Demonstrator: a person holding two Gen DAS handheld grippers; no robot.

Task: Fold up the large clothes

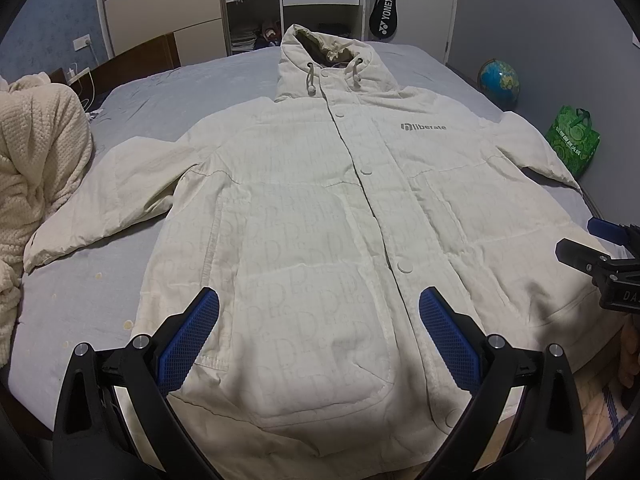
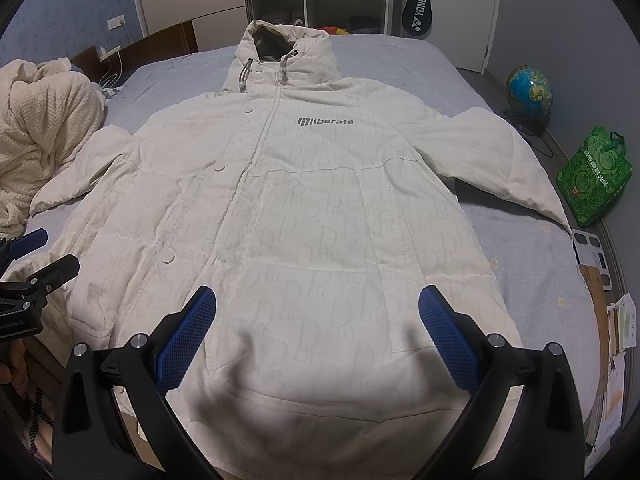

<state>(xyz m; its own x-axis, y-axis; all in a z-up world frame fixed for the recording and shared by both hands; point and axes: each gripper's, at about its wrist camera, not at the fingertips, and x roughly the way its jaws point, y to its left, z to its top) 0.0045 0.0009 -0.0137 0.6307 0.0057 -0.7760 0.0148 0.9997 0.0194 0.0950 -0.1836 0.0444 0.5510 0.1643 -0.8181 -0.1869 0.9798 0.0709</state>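
A cream hooded jacket (image 1: 320,208) lies spread flat, front up and buttoned, across the middle of the bed (image 1: 72,296), its hood (image 1: 328,60) toward the far edge and its hem at the near edge. Both sleeves stretch outward toward the bed's side edges, the one on the globe's side reaching past the edge. The left gripper (image 1: 319,338) hovers above the hem with its blue fingers (image 1: 192,340) wide apart, holding nothing. The right gripper (image 2: 318,338) hangs likewise over the hem, fingers (image 2: 448,340) spread and empty. A cream knitted blanket (image 1: 36,168) is heaped at the bed's left edge. Beyond the right edge, a globe (image 2: 529,90) and a green bag (image 2: 596,176) stand on the floor.
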